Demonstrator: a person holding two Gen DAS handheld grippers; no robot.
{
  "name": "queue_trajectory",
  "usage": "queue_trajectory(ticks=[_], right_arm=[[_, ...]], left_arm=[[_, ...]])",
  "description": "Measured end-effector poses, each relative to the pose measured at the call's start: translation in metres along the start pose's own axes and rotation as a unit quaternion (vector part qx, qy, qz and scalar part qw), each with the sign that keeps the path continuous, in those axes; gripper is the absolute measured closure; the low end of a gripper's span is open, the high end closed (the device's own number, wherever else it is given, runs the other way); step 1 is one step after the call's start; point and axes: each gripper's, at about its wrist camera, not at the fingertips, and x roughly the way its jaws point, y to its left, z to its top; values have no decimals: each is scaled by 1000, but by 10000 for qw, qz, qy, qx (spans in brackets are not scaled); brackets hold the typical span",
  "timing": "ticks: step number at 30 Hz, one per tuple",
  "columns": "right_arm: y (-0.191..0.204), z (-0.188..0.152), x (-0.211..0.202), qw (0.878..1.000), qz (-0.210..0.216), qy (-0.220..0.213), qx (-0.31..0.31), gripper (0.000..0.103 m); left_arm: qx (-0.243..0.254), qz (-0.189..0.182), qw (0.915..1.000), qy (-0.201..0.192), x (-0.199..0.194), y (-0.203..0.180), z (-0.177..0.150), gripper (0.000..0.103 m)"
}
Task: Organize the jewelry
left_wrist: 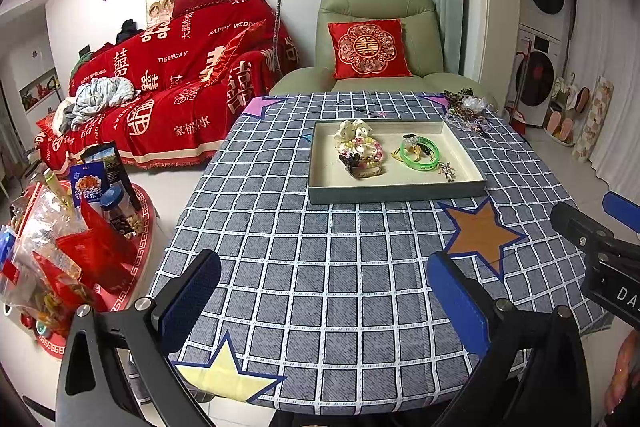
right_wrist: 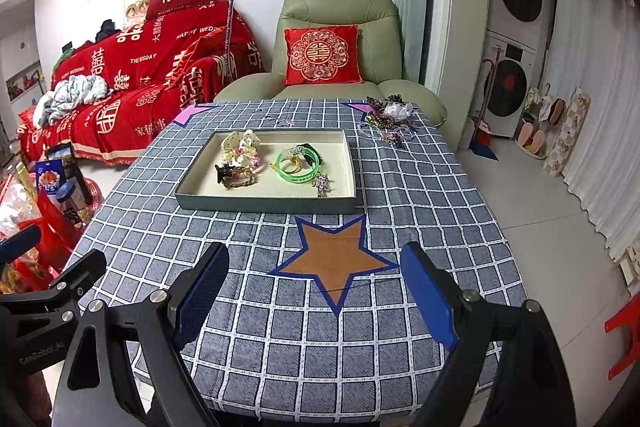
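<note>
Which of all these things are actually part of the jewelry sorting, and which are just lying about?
Part of the job:
shallow grey-green tray
green plastic bangles
cream scrunchie
loose jewelry heap

Lying about:
red embroidered cushion
green armchair
snack packets

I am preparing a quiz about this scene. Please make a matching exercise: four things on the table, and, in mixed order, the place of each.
Things:
1. bright green plastic bangle
2. white polka-dot fabric scrunchie
3. loose heap of hair ties and jewelry
4. orange star patch with blue border

Places:
A. far right corner of the tablecloth
B. tray, left half
C. tablecloth, before the tray
D. tray, right half

Pairs: 1-D, 2-B, 3-A, 4-C
</note>
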Motion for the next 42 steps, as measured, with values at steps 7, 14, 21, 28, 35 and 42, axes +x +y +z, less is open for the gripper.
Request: queue_trajectory(ticks=[7, 14, 21, 28, 35, 42], right_arm=[[0, 0, 0, 10000, 6, -6, 6, 14], [0, -1, 0, 10000, 8, 0, 7, 14], [0, -1, 0, 10000, 11, 1, 10, 14], [0, 0, 0, 10000, 15, -1, 16, 14], [0, -1, -1, 10000, 12, 4, 4, 14], [0, -1, -1, 10000, 15, 7, 4, 14]], left_arm=[[0, 7, 10000, 2, 0, 0, -1, 0], [-9, 7, 10000, 1, 0, 0, -1, 0], [-11, 17, 10000, 0, 0, 1, -2, 0], [-5, 11, 10000, 2, -1, 1, -2, 0], [-13, 5, 10000, 10, 0, 1, -3, 0], [-18, 17, 10000, 1, -2, 3, -6, 0]])
